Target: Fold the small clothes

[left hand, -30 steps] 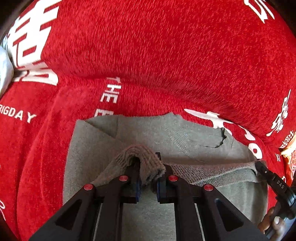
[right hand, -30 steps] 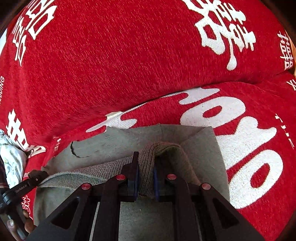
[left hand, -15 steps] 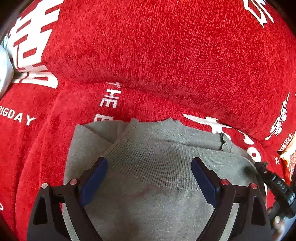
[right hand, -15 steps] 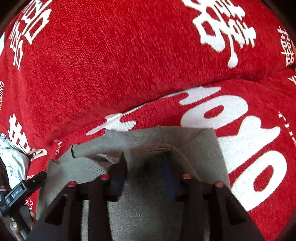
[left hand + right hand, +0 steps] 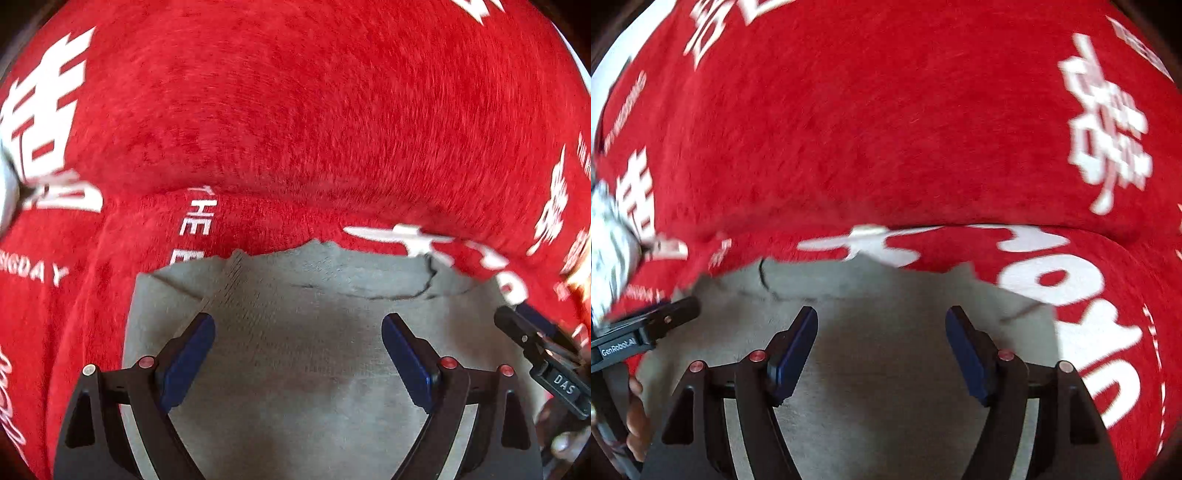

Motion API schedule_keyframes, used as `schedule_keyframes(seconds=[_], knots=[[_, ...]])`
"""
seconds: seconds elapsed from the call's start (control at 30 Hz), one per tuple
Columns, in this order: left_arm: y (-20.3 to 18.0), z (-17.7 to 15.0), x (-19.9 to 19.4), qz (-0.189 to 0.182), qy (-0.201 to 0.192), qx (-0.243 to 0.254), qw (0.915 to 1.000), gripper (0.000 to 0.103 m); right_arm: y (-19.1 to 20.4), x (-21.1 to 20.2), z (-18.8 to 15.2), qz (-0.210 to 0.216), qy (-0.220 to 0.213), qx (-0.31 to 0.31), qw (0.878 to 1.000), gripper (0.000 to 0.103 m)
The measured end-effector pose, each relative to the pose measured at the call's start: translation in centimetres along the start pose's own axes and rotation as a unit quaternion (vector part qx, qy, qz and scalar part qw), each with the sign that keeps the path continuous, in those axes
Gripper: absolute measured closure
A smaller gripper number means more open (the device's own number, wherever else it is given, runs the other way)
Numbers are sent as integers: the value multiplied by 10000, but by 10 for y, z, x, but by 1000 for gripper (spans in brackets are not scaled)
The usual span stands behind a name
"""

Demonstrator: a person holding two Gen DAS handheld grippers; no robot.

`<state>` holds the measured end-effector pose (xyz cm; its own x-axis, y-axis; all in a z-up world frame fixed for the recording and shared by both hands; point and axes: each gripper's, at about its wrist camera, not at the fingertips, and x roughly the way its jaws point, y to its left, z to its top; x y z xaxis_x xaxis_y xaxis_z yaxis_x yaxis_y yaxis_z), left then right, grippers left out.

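The small grey knitted garment (image 5: 303,354) lies flat on the red plush cover with white lettering (image 5: 295,129), its ribbed hem brought up near the neckline, so the bottom-up fold looks done; judging by its squared outline, the sides seem already tucked in, and what may be left is a last halving or smoothing; both views are blurred, so the fine edges are unsure. At the far left a pale crumpled cloth (image 5: 609,240) sits at the frame edge, unclear what it is. The left gripper (image 5: 298,350) hovers over the garment with jaws spread wide, holding nothing; the right gripper (image 5: 881,345) is likewise spread and empty above the garment's right part. No container is in sight.
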<state>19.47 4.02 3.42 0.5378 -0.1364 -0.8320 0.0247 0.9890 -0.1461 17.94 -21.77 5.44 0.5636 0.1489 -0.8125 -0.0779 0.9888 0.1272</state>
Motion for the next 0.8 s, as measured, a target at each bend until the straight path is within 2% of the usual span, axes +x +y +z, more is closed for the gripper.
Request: schedule_keyframes(seconds=[0.1,0.17,0.2,0.27,0.33,0.43,0.5,0.53,0.57,0.67,0.73,0.8], knots=[[4,-2,21,426,155,176,9988,10,1,25,-2,-76,395,-99,9991,28],[13,-4,28,533,207,133,9983,10,-12,38,-5,-366,590,-1,9976,28],[21,-5,32,614,241,44,9978,10,-18,40,-6,-404,583,56,9975,28],[37,-4,36,344,355,-303,9983,10,-30,38,-8,-334,468,167,9982,28],[44,-2,36,356,301,-423,9980,10,-36,39,-7,-551,490,188,9971,28],[38,-1,38,603,381,-223,9972,10,-38,40,-5,-499,564,273,9968,28],[29,-4,23,990,167,50,9949,10,-36,30,-5,-681,493,239,9962,28],[26,-7,14,985,51,122,9950,10,-32,17,-8,-858,354,176,9955,28],[23,-12,0,862,-69,162,9961,10,-30,7,-10,-859,254,124,9959,28],[9,-36,-28,337,-204,208,9990,10,-16,-28,-27,-283,-1,-14,9996,23],[-5,-54,-36,320,-223,444,9983,10,-3,-40,-40,-130,-34,-208,9997,23],[-15,-72,-40,471,-254,707,9961,10,14,-48,-61,-94,37,-606,9981,23]])
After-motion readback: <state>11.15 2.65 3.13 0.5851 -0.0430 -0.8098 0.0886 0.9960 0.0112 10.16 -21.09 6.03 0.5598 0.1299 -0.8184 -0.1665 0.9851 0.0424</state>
